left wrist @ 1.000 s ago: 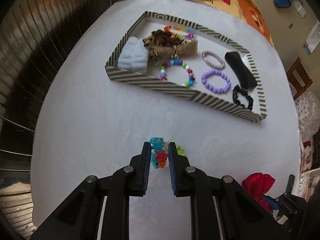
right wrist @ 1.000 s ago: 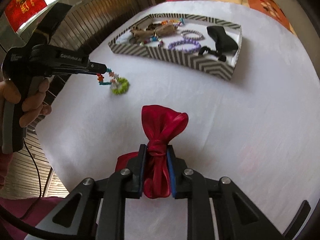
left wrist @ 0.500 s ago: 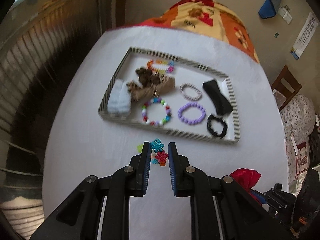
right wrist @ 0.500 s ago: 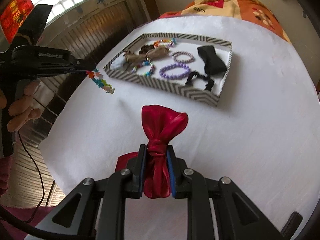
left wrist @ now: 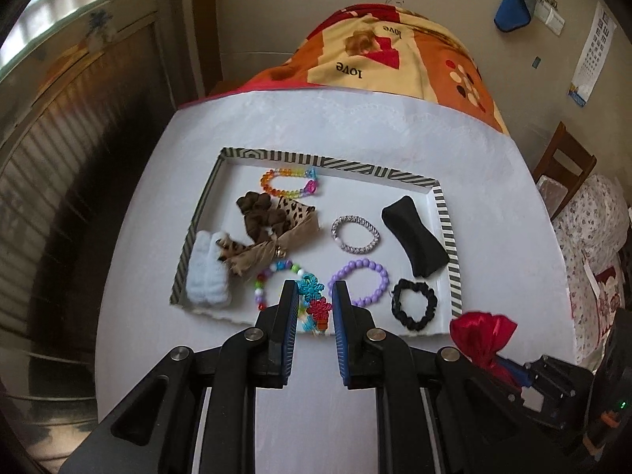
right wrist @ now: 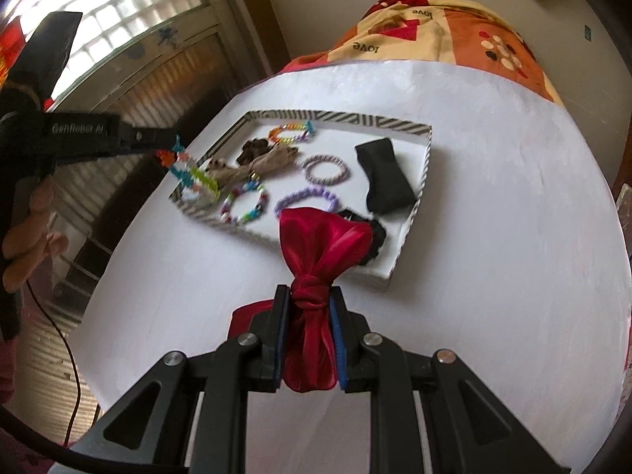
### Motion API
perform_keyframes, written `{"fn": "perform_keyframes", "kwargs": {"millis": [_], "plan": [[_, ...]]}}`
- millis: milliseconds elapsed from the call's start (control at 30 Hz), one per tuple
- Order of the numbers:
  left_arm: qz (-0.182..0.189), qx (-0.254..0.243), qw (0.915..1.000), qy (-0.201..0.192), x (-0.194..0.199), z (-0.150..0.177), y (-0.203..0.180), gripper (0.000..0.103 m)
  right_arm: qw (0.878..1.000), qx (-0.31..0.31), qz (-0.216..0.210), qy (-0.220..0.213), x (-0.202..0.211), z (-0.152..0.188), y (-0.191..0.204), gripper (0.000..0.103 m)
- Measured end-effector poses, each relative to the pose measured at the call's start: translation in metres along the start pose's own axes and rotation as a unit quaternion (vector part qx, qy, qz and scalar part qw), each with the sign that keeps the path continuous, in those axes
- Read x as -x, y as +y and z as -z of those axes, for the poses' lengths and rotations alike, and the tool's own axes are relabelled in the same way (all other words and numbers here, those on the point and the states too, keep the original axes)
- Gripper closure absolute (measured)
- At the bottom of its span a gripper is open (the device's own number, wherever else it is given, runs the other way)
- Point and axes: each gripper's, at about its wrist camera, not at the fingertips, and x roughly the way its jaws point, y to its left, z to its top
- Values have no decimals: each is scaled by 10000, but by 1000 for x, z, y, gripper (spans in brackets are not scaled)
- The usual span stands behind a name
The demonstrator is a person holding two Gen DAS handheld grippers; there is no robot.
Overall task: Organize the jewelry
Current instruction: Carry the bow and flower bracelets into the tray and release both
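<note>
Left wrist view: left claw (left wrist: 314, 308) is clenched on a flower-bead bracelet (left wrist: 315, 303), held above the striped tray's (left wrist: 445, 221) near edge. Right wrist view: right claw (right wrist: 309, 316) is clamped on a red satin bow (right wrist: 322, 249), held over the white desk (right wrist: 493, 237) just before the tray.

White table, one tray on it

The white-covered table (left wrist: 493, 213) bears a striped-rimmed tray (left wrist: 444, 213) holding bracelets and hair ties; beyond the table's far edge lies an orange patterned blanket (left wrist: 395, 55).
</note>
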Motion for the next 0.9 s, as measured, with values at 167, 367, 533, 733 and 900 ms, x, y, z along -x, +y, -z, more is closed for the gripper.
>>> {"fn": "perform_keyframes", "kwargs": {"millis": [167, 367, 533, 733, 900], "plan": [[-6, -119, 9998, 130, -23, -13, -10, 103, 10000, 41, 79, 21, -18, -25, -5, 84], [25, -237, 9994, 238, -50, -30, -19, 103, 9998, 48, 164, 89, -45, -59, -13, 84], [-9, -254, 9991, 352, -76, -44, -14, 103, 9997, 49, 189, 151, -68, -85, -19, 84], [-168, -93, 9979, 613, -110, -49, 9, 103, 9996, -3, 150, 230, -96, -116, -26, 84], [-232, 95, 9969, 747, -125, -48, 29, 103, 9995, -15, 96, 314, -126, -140, -28, 84]]}}
